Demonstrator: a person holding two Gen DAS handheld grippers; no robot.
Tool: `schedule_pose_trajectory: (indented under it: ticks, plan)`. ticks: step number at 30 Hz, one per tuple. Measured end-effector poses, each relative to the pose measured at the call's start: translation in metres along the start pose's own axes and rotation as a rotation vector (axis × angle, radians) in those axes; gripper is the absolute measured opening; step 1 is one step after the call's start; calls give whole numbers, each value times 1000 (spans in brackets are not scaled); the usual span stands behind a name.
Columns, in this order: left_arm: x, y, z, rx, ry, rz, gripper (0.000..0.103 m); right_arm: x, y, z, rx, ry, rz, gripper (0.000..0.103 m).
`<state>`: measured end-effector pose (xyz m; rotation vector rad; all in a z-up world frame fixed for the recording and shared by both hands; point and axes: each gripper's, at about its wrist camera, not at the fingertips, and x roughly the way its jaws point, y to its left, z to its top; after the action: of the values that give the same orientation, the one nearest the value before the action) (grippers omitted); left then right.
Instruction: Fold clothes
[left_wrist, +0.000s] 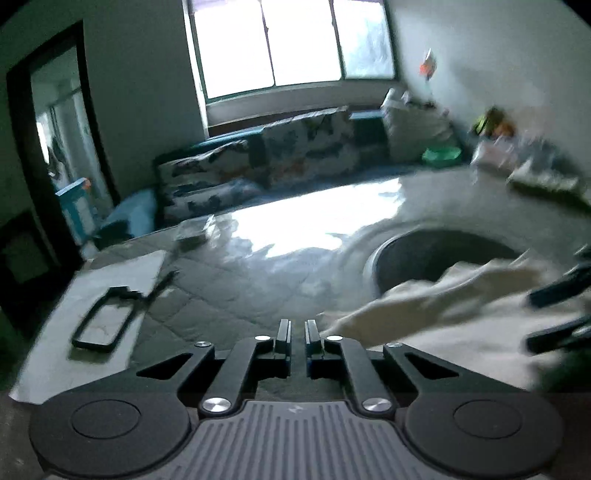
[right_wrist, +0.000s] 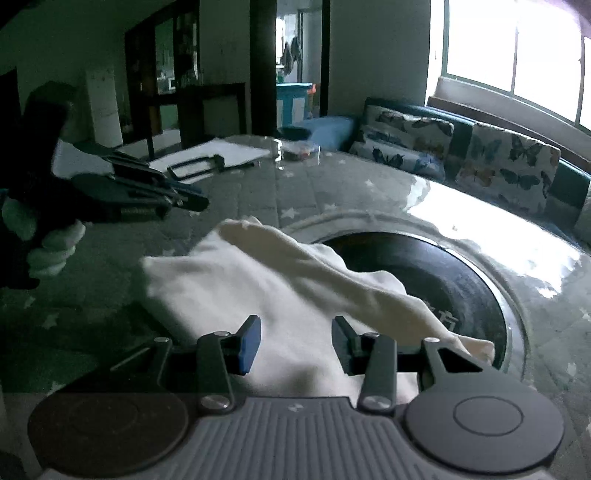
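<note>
**White garment half-bunched on the table, nothing gripped yet**

White cloth, looks like a light cotton garment, lies in a loose heap on the grey star-print cover of the table. One long ridge of it, maybe a sleeve, drapes over the edge of the dark round inset in the tabletop. So it's not flat and I'd say no clean fold is in yet; this looks like the early spread-and-grab stage.

Left gripper has its fingers nearly together, just a thin slit between them, with nothing in there. It sits beside the near-left edge of the cloth, not on it. Right gripper is spread wide and hovers right over the near part of the garment, cloth showing in the gap, but I can't tell whether the pads actually touch it.

My guess for the next move: the right one drops and pinches an edge, while the left has to open up before it can take a corner. Then pull the ridge off the dark circle so the whole thing lies flat.

View differences: the right camera shows the left gripper from the side, held in a white-gloved hand, well clear of the cloth. Only the left camera shows the black rectangular frame lying on a pale sheet near the far-left table edge up close, plus the right gripper's finger tips blurred at the frame edge.
</note>
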<state>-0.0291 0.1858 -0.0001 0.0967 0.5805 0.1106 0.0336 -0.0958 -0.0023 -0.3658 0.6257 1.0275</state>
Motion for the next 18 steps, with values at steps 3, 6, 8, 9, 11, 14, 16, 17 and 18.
schedule_pose_trajectory:
  ticks: [3,6,8,9,11,14,16,17,18]
  plan:
    - [-16,-21,-9,53,-20,-76,7,-5,3,-2,-1,-4,5,43]
    - [-21,-39,-23,103,-3,-138,7,-6,6,-8,-3,10,6,43]
    - [-13,-43,-35,129,53,-129,7,-8,5,-16,13,28,6,43]
    - [-9,-42,-40,132,71,-119,7,-9,4,-19,21,36,5,43]
    - [-9,-37,-42,123,68,-128,7,-10,1,-23,39,47,6,43]
    - [-13,-35,-36,128,68,-137,9,-17,-1,-27,60,49,8,43]
    - [-18,-35,-31,131,59,-142,10,-25,-2,-27,61,35,5,43]
    - [-20,-35,-28,123,46,-151,10,-30,-3,-27,62,27,3,43]
    - [-22,-35,-24,114,32,-161,10,-35,-4,-27,65,19,-4,43]
